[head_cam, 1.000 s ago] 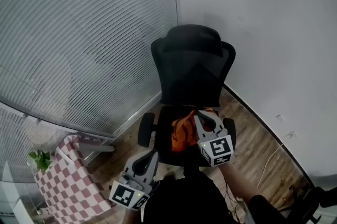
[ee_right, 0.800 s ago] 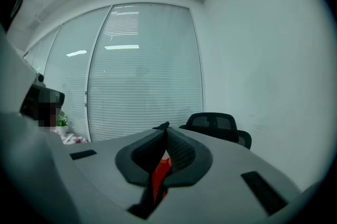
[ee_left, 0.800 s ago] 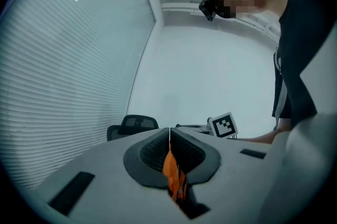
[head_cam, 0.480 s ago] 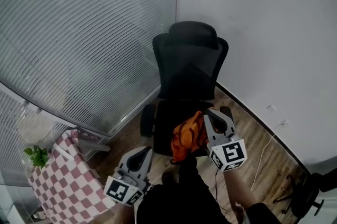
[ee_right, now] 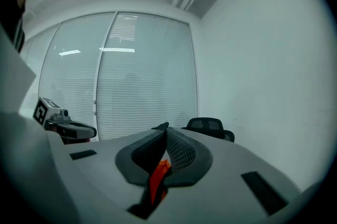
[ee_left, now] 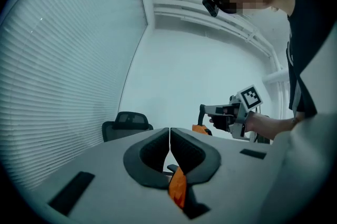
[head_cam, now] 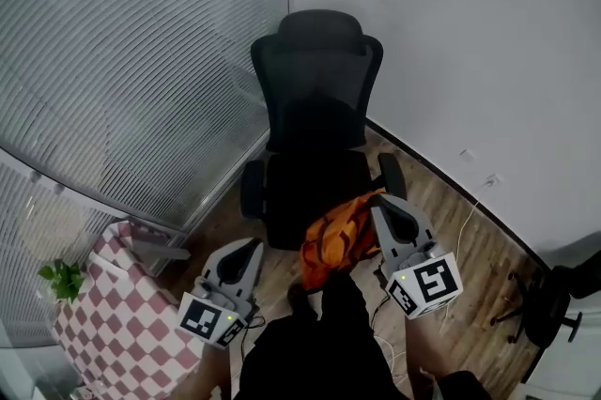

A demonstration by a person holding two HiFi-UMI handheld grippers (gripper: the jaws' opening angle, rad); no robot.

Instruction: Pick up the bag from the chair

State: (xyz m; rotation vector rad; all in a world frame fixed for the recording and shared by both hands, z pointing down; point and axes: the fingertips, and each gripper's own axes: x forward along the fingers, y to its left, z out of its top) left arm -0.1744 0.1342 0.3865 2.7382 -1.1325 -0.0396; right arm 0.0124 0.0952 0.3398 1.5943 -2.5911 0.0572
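Pickup looks essentially complete: crumpled orange fabric bag (head_cam: 336,240) hangs from the right gripper (head_cam: 383,208), whose jaws clamp it, just in front of the black mesh office chair (head_cam: 315,98). Meanwhile the left gripper (head_cam: 252,245) is closed and empty.

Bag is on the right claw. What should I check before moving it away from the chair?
1. Right claw shut on the bag: ok, jaws together, bag hanging from its tip.
2. Bag lifted from the chair: ok, it hangs at the seat's front edge.
3. Bag's underside fully clear of the seat: cannot tell from above.
4. How much fabric or strap is pinched: cannot tell.
5. Left claw free to help: ok, shut with nothing between its jaws.
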